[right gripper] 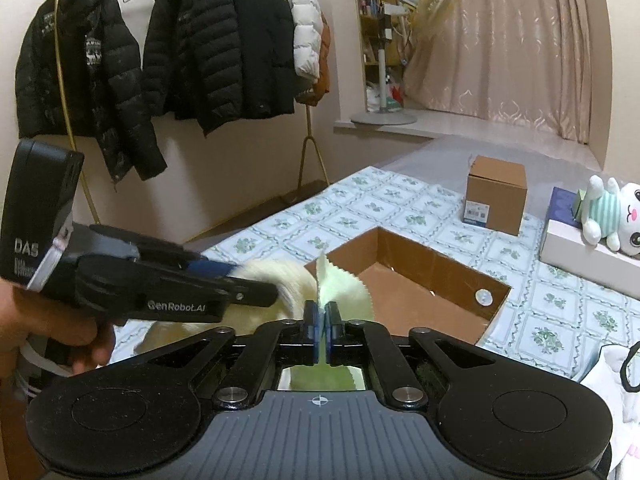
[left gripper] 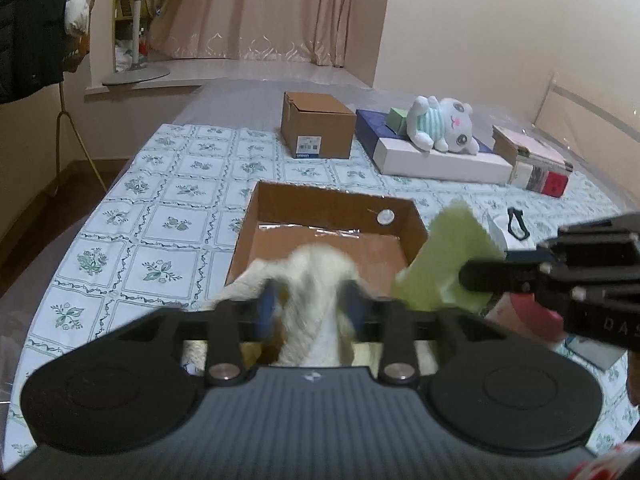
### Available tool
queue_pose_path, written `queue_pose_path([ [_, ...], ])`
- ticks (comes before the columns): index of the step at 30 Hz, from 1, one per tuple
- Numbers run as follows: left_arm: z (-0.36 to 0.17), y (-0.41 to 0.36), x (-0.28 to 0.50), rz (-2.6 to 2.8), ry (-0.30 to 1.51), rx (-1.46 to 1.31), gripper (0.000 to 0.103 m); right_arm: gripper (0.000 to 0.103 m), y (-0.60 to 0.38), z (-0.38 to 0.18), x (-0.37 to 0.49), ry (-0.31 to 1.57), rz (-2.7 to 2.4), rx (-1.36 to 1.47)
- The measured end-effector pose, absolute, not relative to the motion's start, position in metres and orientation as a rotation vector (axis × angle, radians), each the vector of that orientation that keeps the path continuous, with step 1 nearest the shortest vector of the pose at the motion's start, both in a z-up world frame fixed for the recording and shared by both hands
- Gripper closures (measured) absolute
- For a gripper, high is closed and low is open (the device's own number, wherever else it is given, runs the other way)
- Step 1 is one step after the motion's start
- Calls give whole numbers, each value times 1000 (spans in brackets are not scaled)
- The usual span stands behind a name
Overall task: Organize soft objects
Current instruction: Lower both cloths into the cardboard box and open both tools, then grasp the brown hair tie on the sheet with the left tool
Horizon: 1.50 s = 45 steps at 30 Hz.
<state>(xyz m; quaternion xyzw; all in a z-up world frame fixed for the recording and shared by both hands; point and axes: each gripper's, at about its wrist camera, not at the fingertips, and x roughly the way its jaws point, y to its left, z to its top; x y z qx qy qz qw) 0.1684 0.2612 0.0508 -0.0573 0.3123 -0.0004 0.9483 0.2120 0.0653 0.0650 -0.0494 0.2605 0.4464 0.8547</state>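
Note:
An open brown cardboard box [left gripper: 332, 208] lies on the flowered tablecloth just ahead of both grippers. My left gripper [left gripper: 310, 306] is open above the box's near edge. A white fluffy cloth [left gripper: 316, 280] hangs between its blue pads, and a gap shows at the left pad. My right gripper [right gripper: 322, 320] is shut on a pale green cloth [right gripper: 340, 284], which sticks up over the box's [right gripper: 420, 264] near corner. In the left wrist view the green cloth [left gripper: 444, 248] stands at the box's right side, in front of the right gripper [left gripper: 468, 276]. A hand holds the left gripper [right gripper: 256, 292].
A closed brown carton [left gripper: 316, 124] stands behind the open box. A white plush toy [left gripper: 440, 124] lies on flat blue and white boxes [left gripper: 440, 164], with books [left gripper: 536, 164] to the right. A white item with a black strap [left gripper: 516, 224] lies right. Coats [right gripper: 224, 40] hang left.

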Motion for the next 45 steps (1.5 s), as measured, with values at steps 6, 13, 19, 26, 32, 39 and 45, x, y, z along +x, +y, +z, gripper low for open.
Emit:
queue_pose_path([
  [6,61,265,160,30,609,-127,40,37,54,68,208,507,926,-67],
  [13,70,255,112,95,579,-127,37,37,19,84,173,467,881,-44],
  [19,73,230,56,163,551,-141,36,37,-34,79,113,462,810,-37],
  [26,65,182,-3,206,543,-148,36,37,-106,52,69,578,670,37],
  [32,53,143,-32,229,566,-142,34,37,-150,32,43,648,580,50],
  [39,34,102,-39,193,634,-133,34,37,-183,17,21,712,479,60],
  [45,21,72,-33,139,676,-74,32,37,-202,11,14,737,404,69],
])
